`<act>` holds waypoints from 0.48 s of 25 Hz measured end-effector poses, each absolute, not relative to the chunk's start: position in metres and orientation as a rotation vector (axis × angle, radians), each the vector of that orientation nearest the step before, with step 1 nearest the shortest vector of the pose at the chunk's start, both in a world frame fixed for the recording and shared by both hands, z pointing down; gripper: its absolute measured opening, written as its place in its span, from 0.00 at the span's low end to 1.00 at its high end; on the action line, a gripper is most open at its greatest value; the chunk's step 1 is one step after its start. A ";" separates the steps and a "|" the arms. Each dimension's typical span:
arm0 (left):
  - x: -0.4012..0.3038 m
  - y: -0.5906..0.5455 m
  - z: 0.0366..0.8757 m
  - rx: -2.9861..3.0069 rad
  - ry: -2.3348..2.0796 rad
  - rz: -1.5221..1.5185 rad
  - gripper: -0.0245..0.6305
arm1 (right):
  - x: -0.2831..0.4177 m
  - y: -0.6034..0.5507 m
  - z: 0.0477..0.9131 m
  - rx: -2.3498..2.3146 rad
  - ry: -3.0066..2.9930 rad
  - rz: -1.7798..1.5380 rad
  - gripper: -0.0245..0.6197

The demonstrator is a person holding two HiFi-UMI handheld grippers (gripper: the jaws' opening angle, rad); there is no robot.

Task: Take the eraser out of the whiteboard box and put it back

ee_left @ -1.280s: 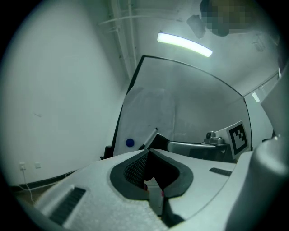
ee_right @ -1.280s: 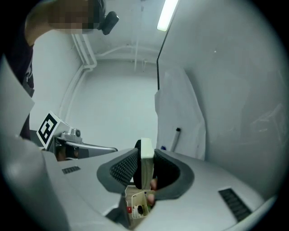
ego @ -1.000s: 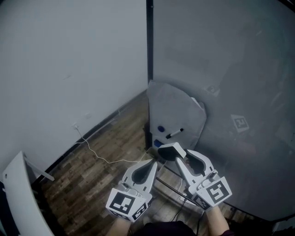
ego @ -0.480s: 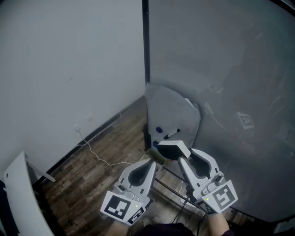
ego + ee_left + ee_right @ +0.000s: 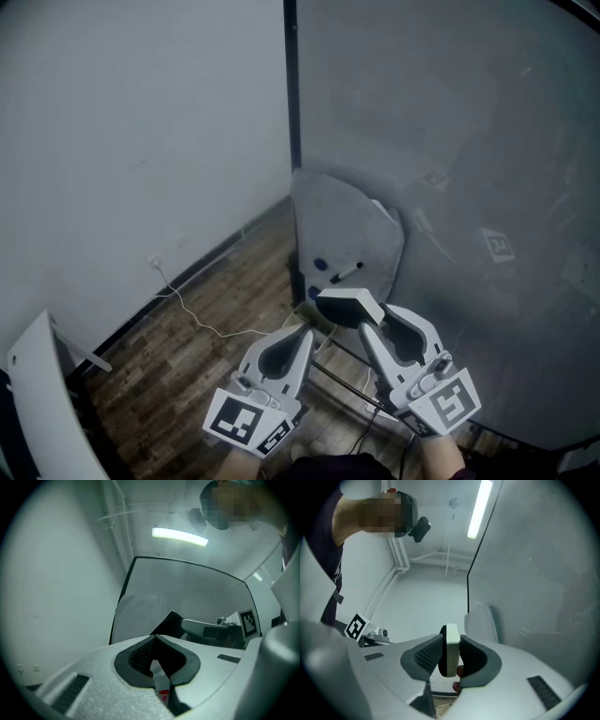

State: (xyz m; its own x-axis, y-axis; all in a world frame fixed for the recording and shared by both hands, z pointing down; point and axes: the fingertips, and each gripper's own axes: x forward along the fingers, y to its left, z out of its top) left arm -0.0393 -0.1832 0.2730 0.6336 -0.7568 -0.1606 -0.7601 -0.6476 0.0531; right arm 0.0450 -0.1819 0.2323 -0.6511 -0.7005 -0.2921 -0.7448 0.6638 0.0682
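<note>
The whiteboard box (image 5: pixel 342 230), a translucent pocket fixed to the whiteboard's (image 5: pixel 469 141) lower left edge, holds a black marker (image 5: pixel 349 272) and a blue cap (image 5: pixel 322 265). Just below its front, my right gripper (image 5: pixel 361 321) is shut on the eraser (image 5: pixel 349 302), a white slab with a dark felt face. In the right gripper view the eraser (image 5: pixel 451 651) stands on edge between the pads, with the box (image 5: pixel 480 623) beyond. My left gripper (image 5: pixel 307 330) is shut and holds nothing, beside the right one. From the left gripper (image 5: pixel 154 637) I see the eraser's dark side (image 5: pixel 169 623).
A wood floor lies below with a white cable (image 5: pixel 216 325) running to a wall socket (image 5: pixel 155 261). A white curved object (image 5: pixel 37 394) stands at the lower left. Black stand bars (image 5: pixel 347 380) cross under the grippers. A square marker tag (image 5: pixel 497 244) is on the board.
The right gripper has lifted a little with the eraser, nearer the box's lower front. The left gripper has risen slightly beside it. Both stayed almost still over the last half second.
</note>
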 end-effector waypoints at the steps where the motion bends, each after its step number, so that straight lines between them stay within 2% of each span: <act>1: -0.039 -0.184 0.274 -2.823 1.312 0.261 0.04 | 0.046 -0.183 0.236 -1.183 2.645 0.268 0.19; 12: -0.040 -0.197 0.306 -2.872 1.353 0.204 0.05 | 0.039 -0.196 0.256 -1.198 2.660 0.225 0.19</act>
